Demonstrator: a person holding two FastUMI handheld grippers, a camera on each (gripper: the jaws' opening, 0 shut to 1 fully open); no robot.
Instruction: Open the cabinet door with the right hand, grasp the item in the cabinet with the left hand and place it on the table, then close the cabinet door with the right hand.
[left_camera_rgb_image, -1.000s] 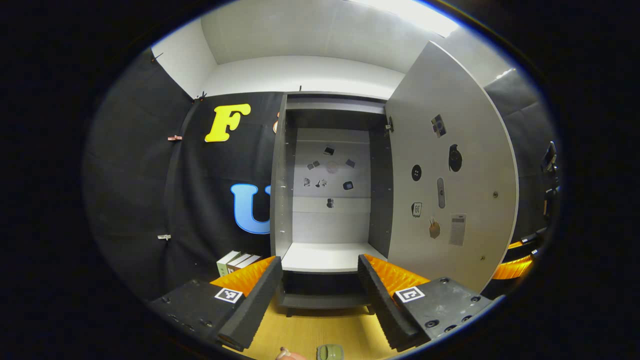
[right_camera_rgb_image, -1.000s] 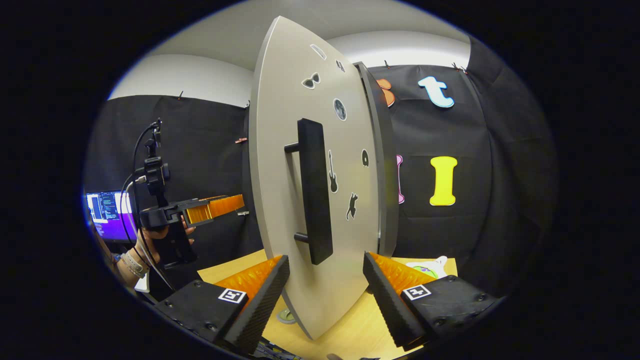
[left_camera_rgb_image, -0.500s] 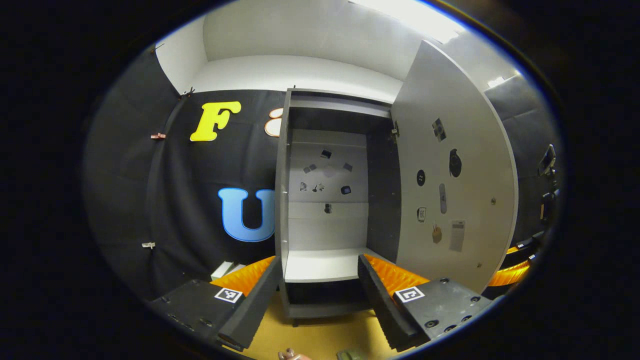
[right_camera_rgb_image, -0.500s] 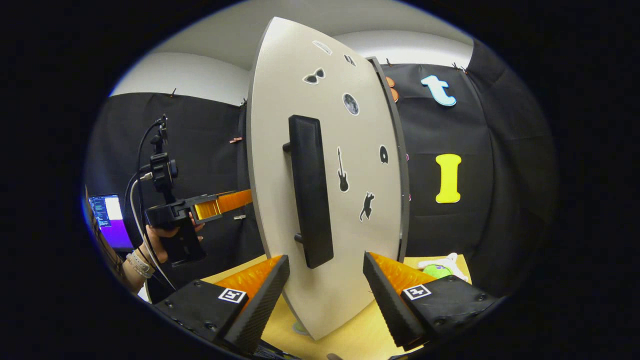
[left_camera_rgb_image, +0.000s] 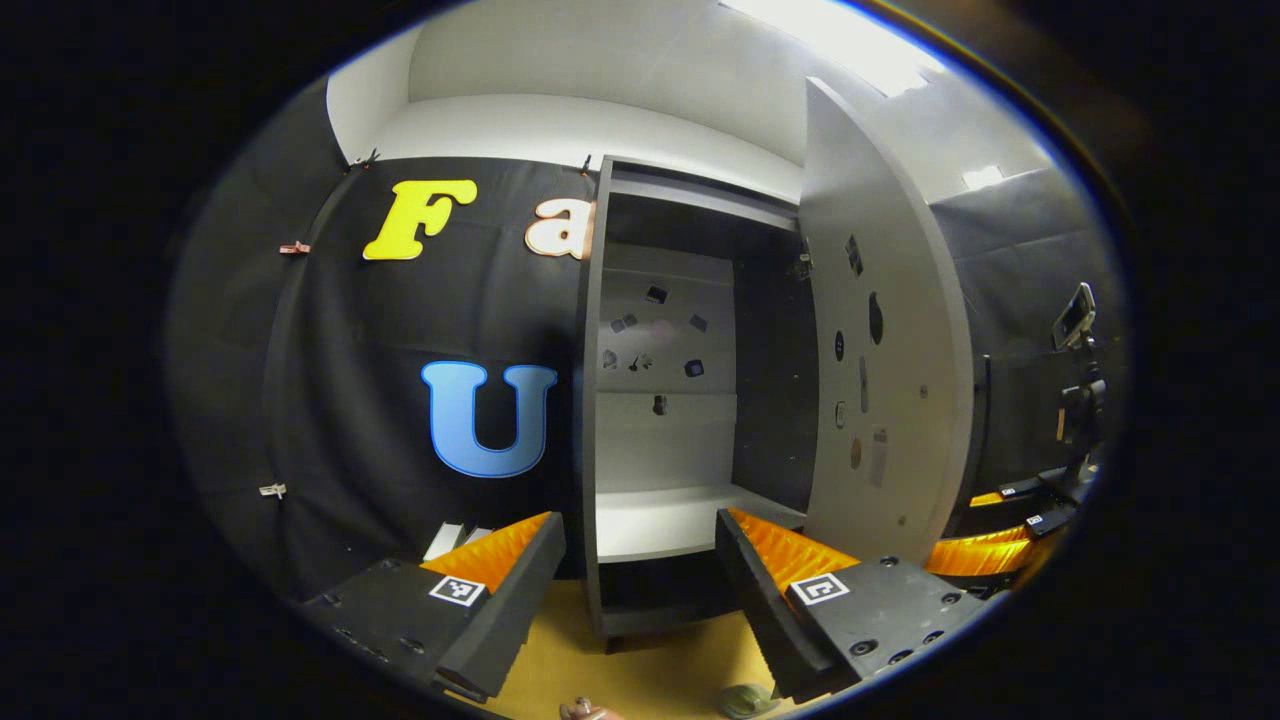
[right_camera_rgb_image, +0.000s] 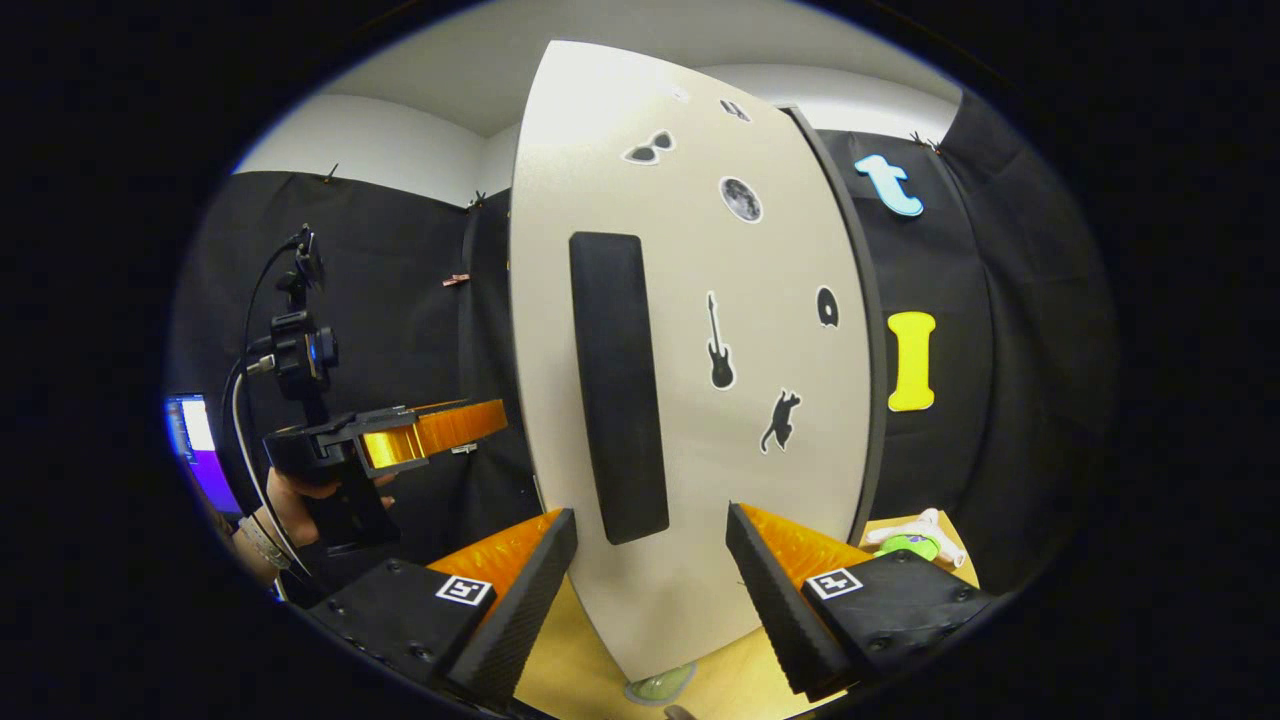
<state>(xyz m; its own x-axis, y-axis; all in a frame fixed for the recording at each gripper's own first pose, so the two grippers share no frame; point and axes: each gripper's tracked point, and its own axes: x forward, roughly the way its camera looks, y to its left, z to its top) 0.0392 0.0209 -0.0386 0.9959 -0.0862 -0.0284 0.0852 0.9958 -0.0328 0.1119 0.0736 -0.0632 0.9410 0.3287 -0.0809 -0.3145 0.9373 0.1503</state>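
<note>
- The tall grey cabinet door (right_camera_rgb_image: 700, 400) looks like smooth, matt laminated board, with flat glossy stickers on it.
- The long black door handle (right_camera_rgb_image: 618, 385) has a dull, faintly grainy finish.
- The white cabinet shelf (left_camera_rgb_image: 680, 520) is smooth and matt.
- The yellowish wooden table (left_camera_rgb_image: 650, 670) shows a light, even sheen.
- The black booth wall (left_camera_rgb_image: 330, 400) is soft, creased cloth.

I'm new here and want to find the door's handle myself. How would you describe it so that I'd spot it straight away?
Start at the tall pale cabinet door in the middle of the right gripper view. On its front, left of centre, is the handle: one long upright black bar. The small flat guitar sticker and cat sticker lie to its right; the handle is far bigger than either.
</note>
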